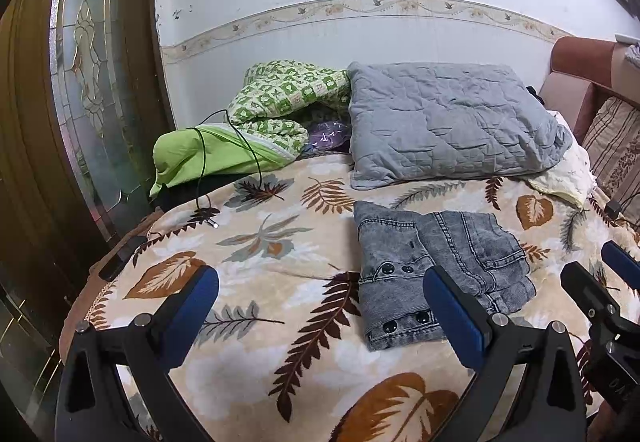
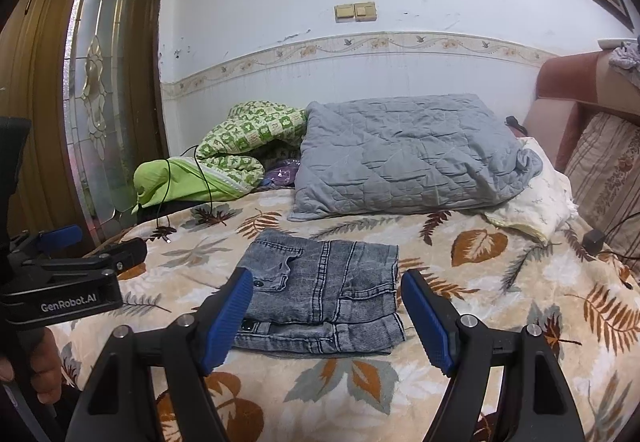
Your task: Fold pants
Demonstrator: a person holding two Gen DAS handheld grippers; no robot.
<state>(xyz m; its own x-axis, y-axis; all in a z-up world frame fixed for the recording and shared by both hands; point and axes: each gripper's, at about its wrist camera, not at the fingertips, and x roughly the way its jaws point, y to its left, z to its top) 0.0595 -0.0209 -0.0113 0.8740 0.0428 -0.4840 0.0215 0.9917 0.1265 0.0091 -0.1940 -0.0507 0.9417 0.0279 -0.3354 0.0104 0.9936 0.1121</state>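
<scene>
Grey denim pants [image 1: 436, 266] lie folded into a compact rectangle on the leaf-patterned blanket [image 1: 272, 258]; they also show in the right wrist view [image 2: 324, 290]. My left gripper [image 1: 320, 306] is open and empty, hovering above the blanket just left of and in front of the pants. My right gripper [image 2: 328, 306] is open and empty, hovering above the near edge of the pants, its fingers either side of them. The right gripper shows at the right edge of the left wrist view [image 1: 600, 270]; the left gripper shows at the left edge of the right wrist view [image 2: 96, 246].
A grey quilted pillow [image 1: 448, 126] lies behind the pants. A green checked quilt [image 1: 280, 102] and a lime bag [image 1: 200, 158] with a black cable [image 1: 208, 202] sit at the back left. A wooden door [image 1: 92, 82] stands left, a sofa [image 1: 600, 102] right.
</scene>
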